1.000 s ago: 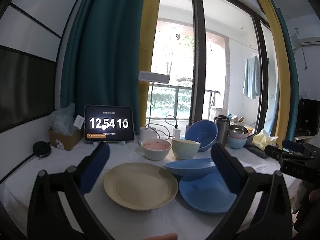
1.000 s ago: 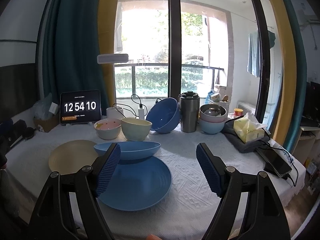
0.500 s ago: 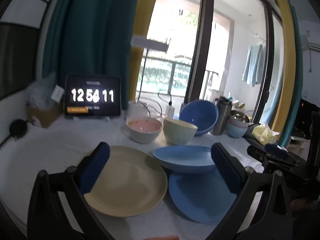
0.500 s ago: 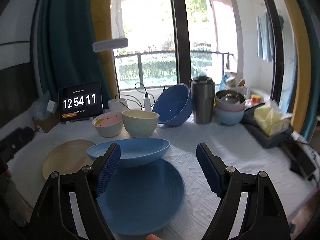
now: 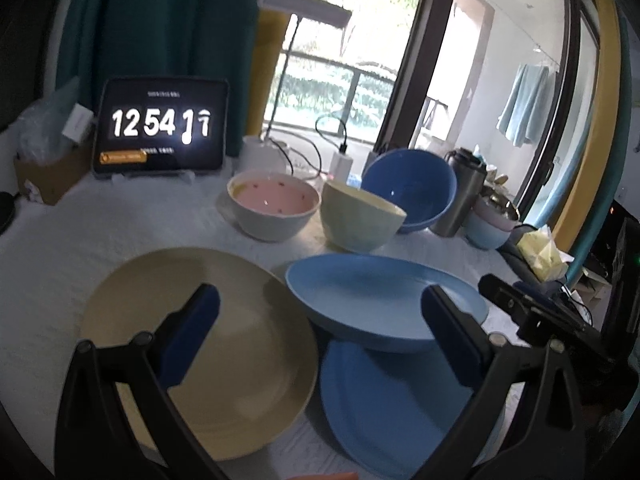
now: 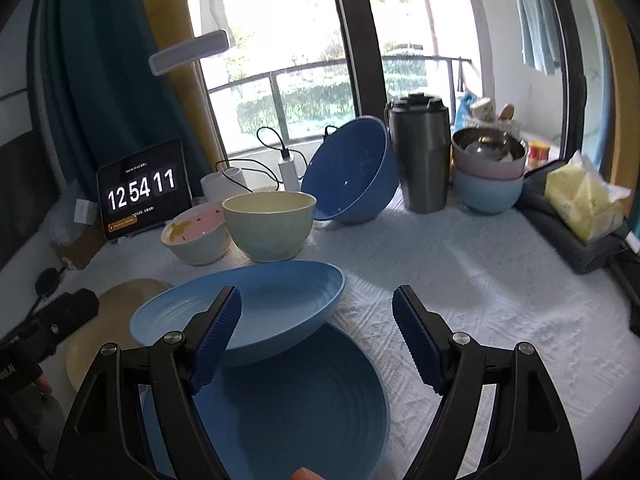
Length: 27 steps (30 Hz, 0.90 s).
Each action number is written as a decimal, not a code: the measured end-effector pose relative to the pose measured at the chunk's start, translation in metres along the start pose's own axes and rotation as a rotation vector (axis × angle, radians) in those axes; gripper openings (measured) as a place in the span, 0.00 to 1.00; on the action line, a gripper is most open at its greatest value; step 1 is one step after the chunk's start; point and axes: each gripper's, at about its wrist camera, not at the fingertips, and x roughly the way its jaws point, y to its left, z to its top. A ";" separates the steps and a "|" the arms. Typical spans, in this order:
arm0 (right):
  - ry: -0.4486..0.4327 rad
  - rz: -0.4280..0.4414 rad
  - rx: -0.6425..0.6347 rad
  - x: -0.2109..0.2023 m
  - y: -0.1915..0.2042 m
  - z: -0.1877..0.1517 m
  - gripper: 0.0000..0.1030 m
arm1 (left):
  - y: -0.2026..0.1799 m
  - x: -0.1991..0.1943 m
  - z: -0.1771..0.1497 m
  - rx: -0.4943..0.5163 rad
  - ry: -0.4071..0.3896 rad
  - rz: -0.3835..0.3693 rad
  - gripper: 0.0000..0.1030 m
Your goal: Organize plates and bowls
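A cream plate (image 5: 200, 320) lies on the white cloth under my open left gripper (image 5: 320, 340). To its right a light blue shallow bowl (image 5: 384, 296) rests tilted on the rim of a darker blue plate (image 5: 392, 408). My right gripper (image 6: 316, 336) is open above that blue plate (image 6: 296, 408), with the light blue bowl (image 6: 248, 312) just behind its left finger. Behind stand a pink-lined bowl (image 5: 274, 208), a pale green bowl (image 5: 360, 220) and a big blue bowl (image 5: 412, 188) tipped on its side. Nothing is held.
A tablet clock (image 5: 160, 124) stands at the back left beside a cardboard box (image 5: 48, 172). A steel tumbler (image 6: 420, 156), stacked small bowls (image 6: 488, 176), a tissue pack (image 6: 580, 200) and a lamp with cables (image 6: 188, 52) line the back and right.
Both grippers have moved forward and down toward the dishes, which now look larger. The left gripper's view has tilted. No dish has moved.
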 end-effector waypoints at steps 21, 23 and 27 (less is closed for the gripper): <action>0.246 0.124 0.169 0.055 -0.015 -0.002 0.51 | 0.002 0.045 -0.015 -0.094 0.189 -0.118 0.71; 0.243 0.112 0.160 0.053 -0.015 -0.003 0.48 | -0.001 0.045 -0.017 -0.089 0.194 -0.128 0.59; 0.227 0.099 0.157 0.051 -0.018 -0.005 0.44 | -0.002 0.045 -0.018 -0.081 0.188 -0.109 0.53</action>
